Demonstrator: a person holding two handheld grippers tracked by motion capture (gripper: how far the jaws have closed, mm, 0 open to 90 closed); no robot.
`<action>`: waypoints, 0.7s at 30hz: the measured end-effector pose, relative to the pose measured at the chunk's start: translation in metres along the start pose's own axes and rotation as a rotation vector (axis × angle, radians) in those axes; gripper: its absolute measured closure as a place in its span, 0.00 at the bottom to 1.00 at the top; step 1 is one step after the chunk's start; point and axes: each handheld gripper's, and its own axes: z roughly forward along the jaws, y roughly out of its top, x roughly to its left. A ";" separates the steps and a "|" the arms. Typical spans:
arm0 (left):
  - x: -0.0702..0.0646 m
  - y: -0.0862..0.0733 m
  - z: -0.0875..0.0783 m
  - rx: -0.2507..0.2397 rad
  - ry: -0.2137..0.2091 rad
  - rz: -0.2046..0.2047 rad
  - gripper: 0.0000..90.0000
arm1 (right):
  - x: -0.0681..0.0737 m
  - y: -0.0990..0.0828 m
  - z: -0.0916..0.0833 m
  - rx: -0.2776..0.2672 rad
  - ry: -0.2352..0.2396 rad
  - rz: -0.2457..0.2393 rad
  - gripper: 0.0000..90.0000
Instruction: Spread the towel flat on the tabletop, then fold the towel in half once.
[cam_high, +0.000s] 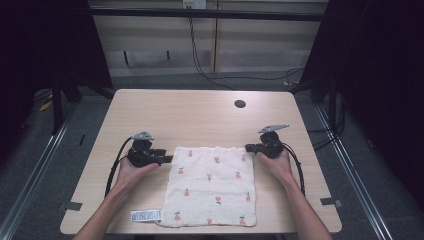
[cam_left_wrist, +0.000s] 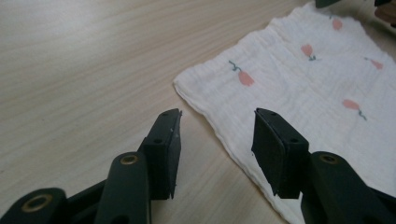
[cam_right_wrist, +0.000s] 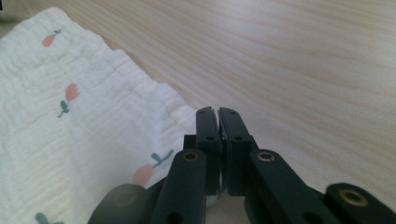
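Note:
A white cloth (cam_high: 212, 185) printed with small pink flowers lies flat on the front half of the wooden table (cam_high: 200, 115). My left gripper (cam_high: 167, 159) is at the cloth's far left corner. In the left gripper view it (cam_left_wrist: 217, 135) stands open, its jaws straddling the edge of the cloth (cam_left_wrist: 303, 79), one over bare wood and one over fabric. My right gripper (cam_high: 248, 148) is at the far right corner. In the right gripper view it (cam_right_wrist: 218, 121) is shut, with the corner of the cloth (cam_right_wrist: 70, 130) pinched between its jaws.
A white label (cam_high: 146, 215) sticks out from the cloth's near left corner by the table's front edge. A round hole (cam_high: 240, 104) sits in the table top at the back right. Black cables trail from both grippers; dark curtains flank the table.

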 end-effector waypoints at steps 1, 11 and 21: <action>0.001 0.001 -0.001 -0.006 0.002 0.005 0.59 | 0.001 0.000 -0.001 -0.006 0.003 0.008 0.98; 0.005 0.014 0.013 -0.019 -0.013 0.005 0.66 | 0.006 0.003 -0.007 -0.039 0.016 0.004 0.98; 0.009 0.020 0.043 0.028 0.030 0.005 0.56 | 0.006 0.001 -0.007 -0.040 0.027 0.015 0.98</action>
